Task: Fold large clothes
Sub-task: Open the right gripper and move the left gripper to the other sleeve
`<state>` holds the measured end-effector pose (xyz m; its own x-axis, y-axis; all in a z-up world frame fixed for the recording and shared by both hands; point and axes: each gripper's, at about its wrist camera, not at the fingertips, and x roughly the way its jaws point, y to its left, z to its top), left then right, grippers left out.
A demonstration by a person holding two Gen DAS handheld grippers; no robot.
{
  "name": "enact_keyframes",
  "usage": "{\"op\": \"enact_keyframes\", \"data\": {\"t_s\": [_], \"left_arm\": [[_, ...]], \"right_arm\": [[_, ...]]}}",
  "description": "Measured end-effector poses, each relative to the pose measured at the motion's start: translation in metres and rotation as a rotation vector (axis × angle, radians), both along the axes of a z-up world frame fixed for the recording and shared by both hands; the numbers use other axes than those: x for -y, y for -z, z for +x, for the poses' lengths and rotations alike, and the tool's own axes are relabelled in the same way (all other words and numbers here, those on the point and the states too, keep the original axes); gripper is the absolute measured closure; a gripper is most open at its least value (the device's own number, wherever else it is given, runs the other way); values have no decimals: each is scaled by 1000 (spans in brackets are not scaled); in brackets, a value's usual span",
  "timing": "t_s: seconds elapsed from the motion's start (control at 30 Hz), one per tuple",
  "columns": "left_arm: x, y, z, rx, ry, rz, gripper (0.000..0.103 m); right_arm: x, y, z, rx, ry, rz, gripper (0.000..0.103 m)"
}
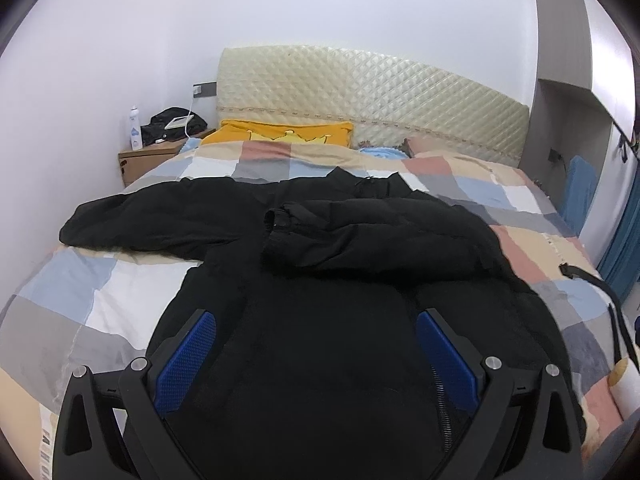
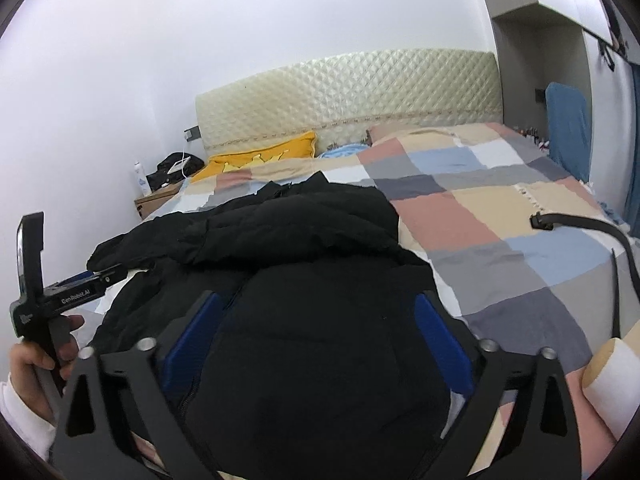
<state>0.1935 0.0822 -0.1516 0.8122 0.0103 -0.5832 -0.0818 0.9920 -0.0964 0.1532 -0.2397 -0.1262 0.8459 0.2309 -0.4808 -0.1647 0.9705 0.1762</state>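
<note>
We see a black padded jacket (image 1: 304, 248) spread across the near half of a bed covered in a checked quilt (image 1: 460, 184) of blue, grey, pink, beige and white squares. The jacket lies with its collar toward the far end. One sleeve (image 1: 120, 220) reaches out flat to the left, while the other sleeve (image 1: 360, 232) is folded in across the chest, its cuff lying near the middle of the garment.

Our left tool (image 1: 316, 320) hangs over the near hem of the jacket with its blue pads (image 1: 188, 356) set wide apart; black fabric fills the space beneath them, but the pads press on nothing. Our right tool (image 2: 316, 312) is likewise spread wide over the near right part of the jacket, gripping nothing. In the right wrist view, the left tool appears at the near left edge, carried in a hand (image 2: 36, 360) with a white sleeve.

At the far end stands a cream quilted headboard (image 1: 360, 92), with a yellow pillow (image 1: 280, 134) in front of it. To the far left, a wooden nightstand (image 1: 140, 160) carries a white bottle (image 1: 135, 128) and a dark bundle. A black strap (image 2: 580, 224) lies on the quilt to the right, well apart from the jacket.
</note>
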Motion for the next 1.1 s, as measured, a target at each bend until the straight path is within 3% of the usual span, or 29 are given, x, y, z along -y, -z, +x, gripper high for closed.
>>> {"op": "enact_keyframes", "data": {"t_s": [0.3, 0.6, 0.87, 1.1], "left_arm": [[4, -6, -5, 54, 28, -40, 1], [-10, -9, 10, 15, -15, 29, 1], [-90, -41, 43, -6, -70, -34, 1], [-176, -52, 78, -18, -160, 61, 1]], "right_arm": [[-4, 5, -2, 23, 6, -2, 0], [-5, 9, -4, 31, 13, -19, 0], [-3, 11, -1, 41, 20, -2, 0], [-7, 10, 0, 50, 39, -4, 0]]}}
